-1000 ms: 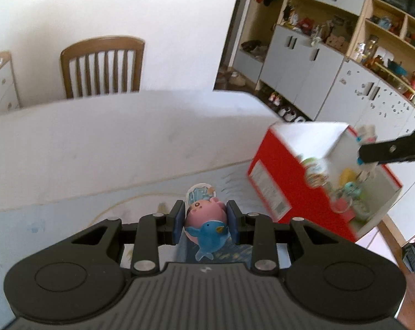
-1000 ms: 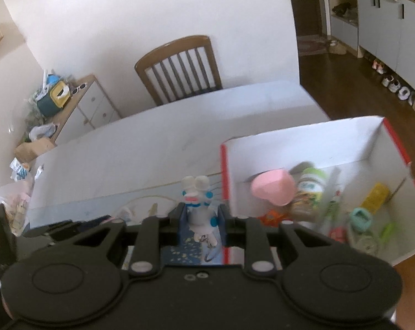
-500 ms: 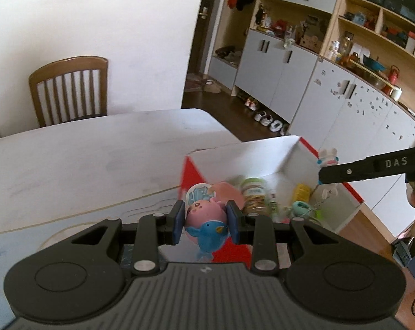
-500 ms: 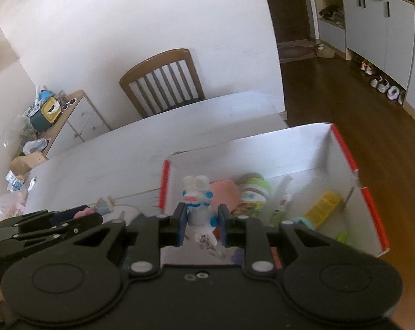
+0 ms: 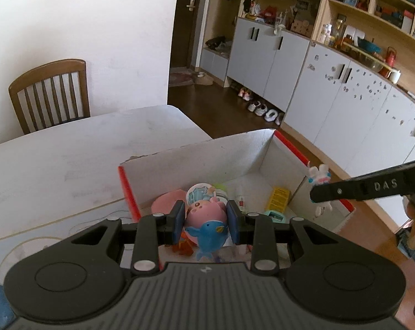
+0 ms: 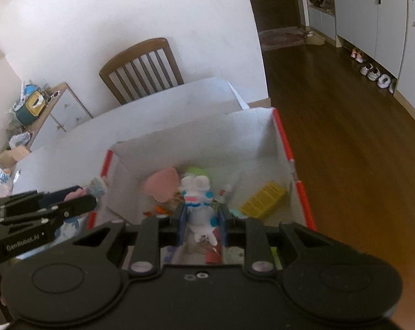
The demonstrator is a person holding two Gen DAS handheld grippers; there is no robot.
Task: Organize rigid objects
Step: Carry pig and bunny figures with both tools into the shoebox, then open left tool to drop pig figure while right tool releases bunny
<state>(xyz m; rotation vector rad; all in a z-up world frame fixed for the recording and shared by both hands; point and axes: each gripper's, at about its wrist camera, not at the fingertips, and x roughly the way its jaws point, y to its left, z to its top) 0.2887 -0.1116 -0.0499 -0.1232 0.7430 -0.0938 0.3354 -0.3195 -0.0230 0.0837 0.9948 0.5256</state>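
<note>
My left gripper [image 5: 206,224] is shut on a pink and blue toy figure [image 5: 206,221] and holds it over the near left part of the red box with white inside walls [image 5: 196,156]. My right gripper [image 6: 201,221] is shut on a white and blue bunny figure [image 6: 198,203] above the same box [image 6: 196,140]. The bunny [image 5: 319,177] and the right gripper's side also show at the right in the left wrist view. The left gripper [image 6: 78,202] shows at the left in the right wrist view.
The box holds a pink heart-shaped thing [image 6: 163,184], a yellow packet [image 6: 264,199] and several small items. It stands at the right end of a white table [image 5: 70,159]. A wooden chair [image 5: 49,93] stands behind the table. Cabinets [image 5: 331,88] line the right wall.
Both grippers have moved to the right and forward over the box with their toys still held. The box has come from the right side to directly below them.
</note>
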